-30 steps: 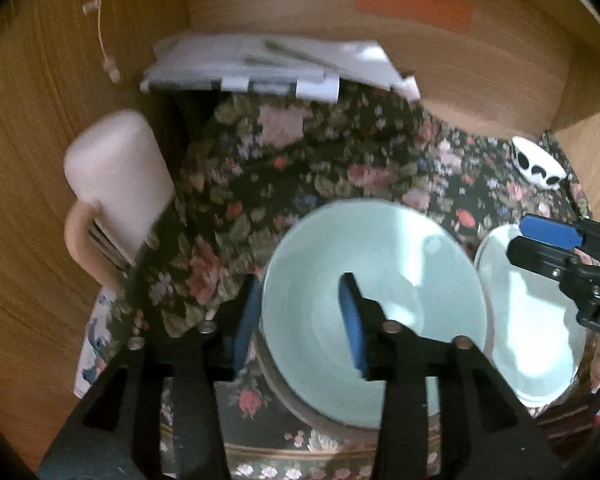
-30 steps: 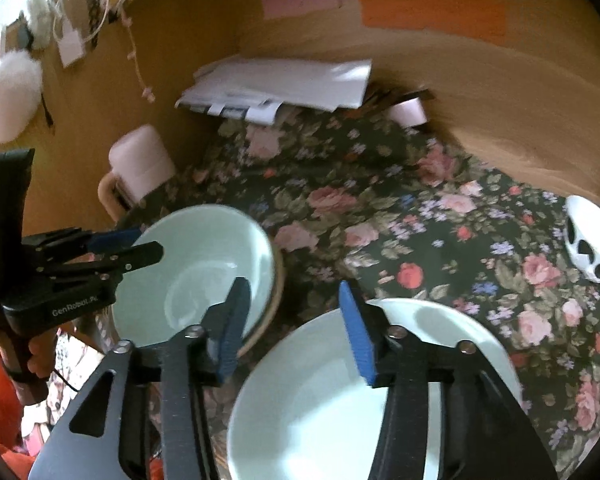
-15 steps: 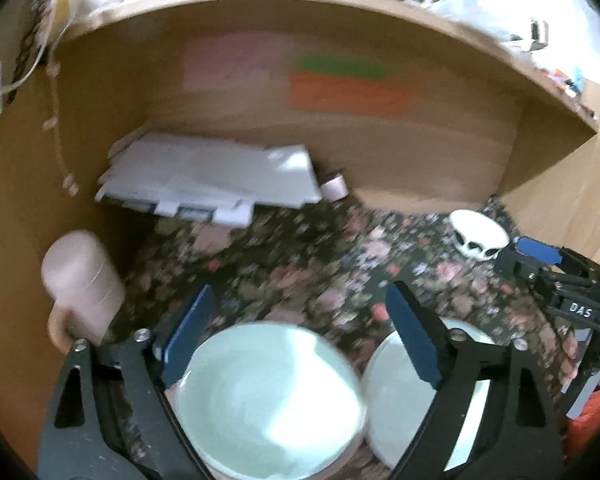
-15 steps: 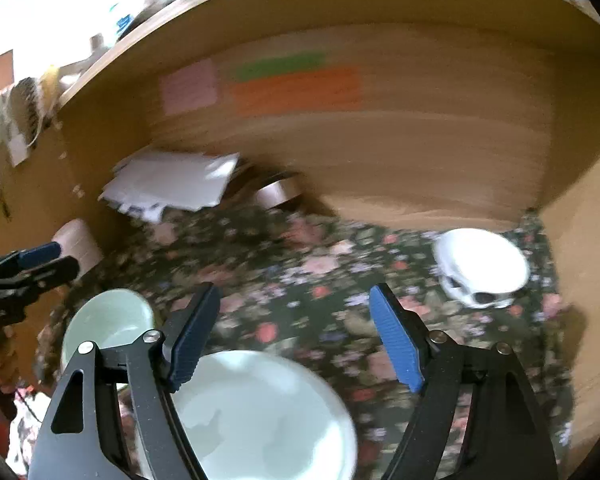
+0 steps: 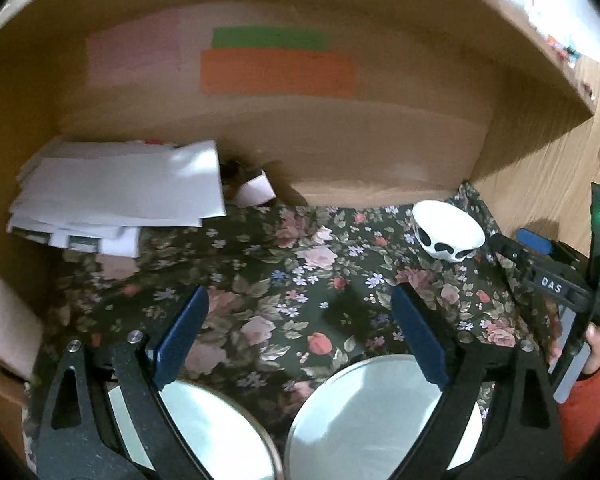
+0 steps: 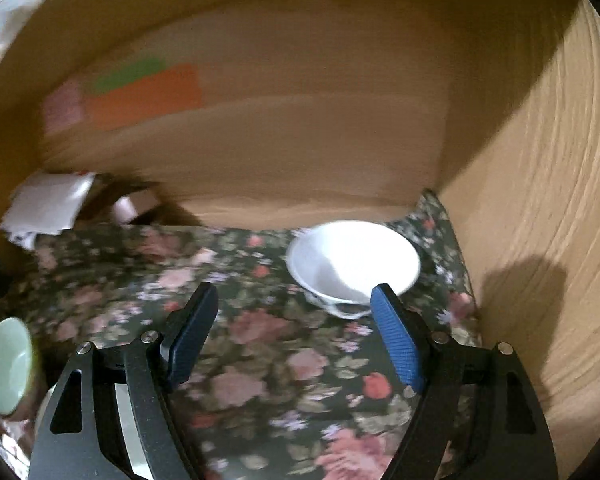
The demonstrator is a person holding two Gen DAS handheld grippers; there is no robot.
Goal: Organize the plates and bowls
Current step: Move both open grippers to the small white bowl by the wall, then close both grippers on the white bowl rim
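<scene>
Floral cloth [image 5: 300,264], empty white bowl [image 6: 352,264], green bowl [image 5: 204,432]

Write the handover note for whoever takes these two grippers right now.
Left gripper: open, holding nothing, above the floral cloth just behind the two pale dishes.
Right gripper: open, holding nothing, pointed at the white bowl with black spots near the back right corner; its right fingertip overlaps the bowl's rim in the picture, contact unclear.
Pale green bowl and pale plate sit side by side at the near edge, apart, not stacked.
Done: nothing looks stacked yet.
Left: probably gather the spotted bowl with the other dishes, then stack or group them.
</scene>
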